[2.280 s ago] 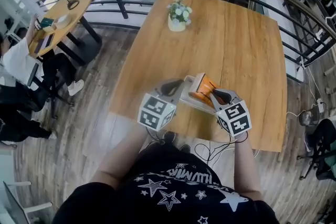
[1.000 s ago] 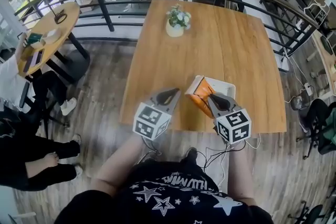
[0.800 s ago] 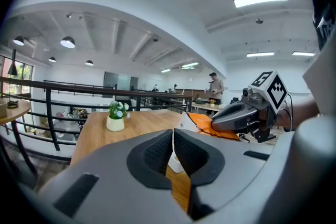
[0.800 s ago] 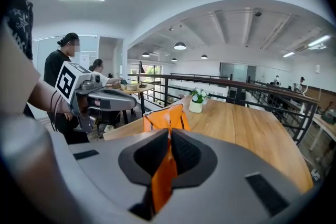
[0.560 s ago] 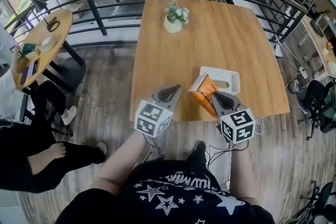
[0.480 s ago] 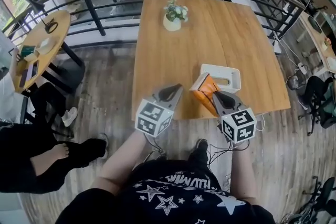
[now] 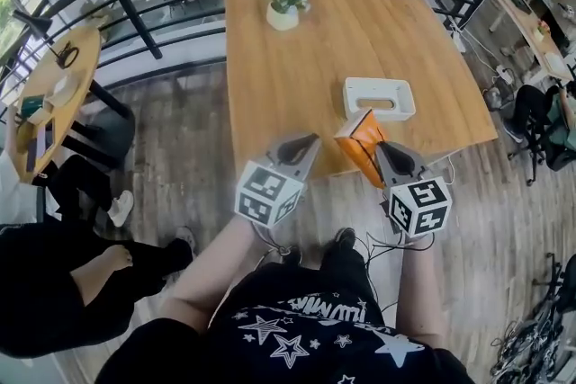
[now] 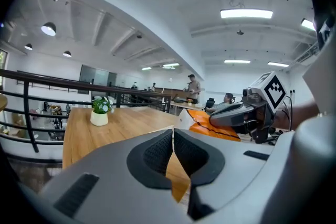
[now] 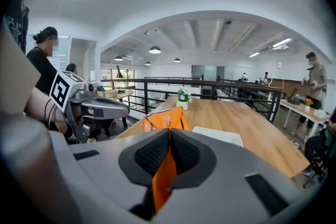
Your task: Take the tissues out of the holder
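One tissue pack (image 7: 359, 143) over table (image 7: 297, 76) edge

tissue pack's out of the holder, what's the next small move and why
Probably lower the right gripper and set the orange tissue pack on the bare table beside the white holder. Its jaws are shut on the pack, which hangs clear of the holder, so only putting it down seems left.

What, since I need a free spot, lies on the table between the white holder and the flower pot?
Nothing: in the head view the wooden table is bare between the white holder and the flower pot.
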### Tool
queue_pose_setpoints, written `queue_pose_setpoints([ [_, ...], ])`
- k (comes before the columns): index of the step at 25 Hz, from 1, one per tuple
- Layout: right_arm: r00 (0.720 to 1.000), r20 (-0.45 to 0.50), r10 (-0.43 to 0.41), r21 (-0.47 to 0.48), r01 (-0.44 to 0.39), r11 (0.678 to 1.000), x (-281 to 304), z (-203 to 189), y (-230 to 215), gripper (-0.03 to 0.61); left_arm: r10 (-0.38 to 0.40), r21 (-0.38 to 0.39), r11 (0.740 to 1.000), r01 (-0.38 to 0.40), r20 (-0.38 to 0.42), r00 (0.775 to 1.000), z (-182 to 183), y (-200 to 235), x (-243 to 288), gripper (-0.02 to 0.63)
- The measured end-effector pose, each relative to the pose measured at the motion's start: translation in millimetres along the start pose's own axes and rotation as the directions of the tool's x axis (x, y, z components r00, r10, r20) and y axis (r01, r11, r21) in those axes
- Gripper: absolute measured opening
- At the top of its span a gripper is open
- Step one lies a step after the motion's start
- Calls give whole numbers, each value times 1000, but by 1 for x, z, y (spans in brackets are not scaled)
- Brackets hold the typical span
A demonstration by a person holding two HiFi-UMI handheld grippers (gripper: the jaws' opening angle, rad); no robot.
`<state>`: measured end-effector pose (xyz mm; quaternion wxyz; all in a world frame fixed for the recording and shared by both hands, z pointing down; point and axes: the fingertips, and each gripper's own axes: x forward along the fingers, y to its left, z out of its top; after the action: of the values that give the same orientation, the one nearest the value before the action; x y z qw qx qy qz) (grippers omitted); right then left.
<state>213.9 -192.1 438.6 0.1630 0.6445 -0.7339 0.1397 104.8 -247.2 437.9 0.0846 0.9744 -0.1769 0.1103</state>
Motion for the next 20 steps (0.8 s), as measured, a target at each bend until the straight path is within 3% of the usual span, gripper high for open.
queue_pose_setpoints([
  [10,1000,12,-21,-20,21,1000,-39,-7,3,20,-24,1,1000,24,7,1000,-2,-30,-3,18],
  [20,998,33,50,-80,-47,996,-96,-1,31,18,38,10,999,-38,-7,999,5,-88,-46,18],
])
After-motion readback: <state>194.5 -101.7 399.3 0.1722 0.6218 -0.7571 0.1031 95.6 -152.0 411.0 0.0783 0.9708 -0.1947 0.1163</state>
